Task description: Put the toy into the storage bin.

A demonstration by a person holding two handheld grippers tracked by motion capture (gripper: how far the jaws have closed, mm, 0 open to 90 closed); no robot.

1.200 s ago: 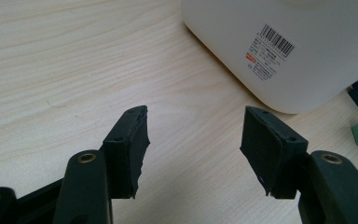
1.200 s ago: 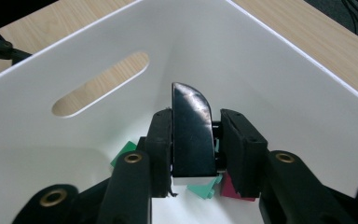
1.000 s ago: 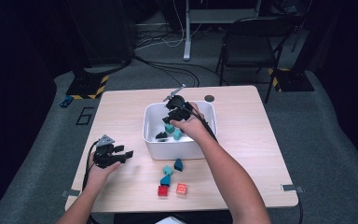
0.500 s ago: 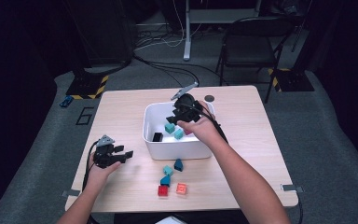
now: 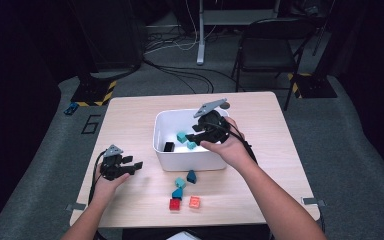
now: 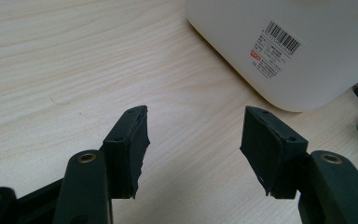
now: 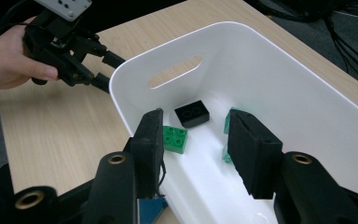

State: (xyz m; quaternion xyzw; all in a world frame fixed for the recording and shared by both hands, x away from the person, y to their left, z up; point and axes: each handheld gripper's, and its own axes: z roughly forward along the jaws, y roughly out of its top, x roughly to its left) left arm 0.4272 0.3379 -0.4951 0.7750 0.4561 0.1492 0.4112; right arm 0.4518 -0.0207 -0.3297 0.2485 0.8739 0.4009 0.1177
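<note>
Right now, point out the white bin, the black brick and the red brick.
white bin (image 5: 190,161), high view, front wall.
black brick (image 7: 192,113), right gripper view, studded top.
red brick (image 5: 174,204), high view, top face.

A lab or studio: dark room, grey carpet (image 5: 40,165), loose cables (image 5: 180,75), hazard-striped stand bases (image 5: 92,92), a folding chair (image 5: 265,50), 1 wooden tabletop (image 5: 130,115).

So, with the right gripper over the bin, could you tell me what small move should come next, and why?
Probably carry the right gripper down to the loose bricks in front of the white bin. Its jaws, which have just been opening, hold nothing, and several bricks lie outside the bin.
</note>
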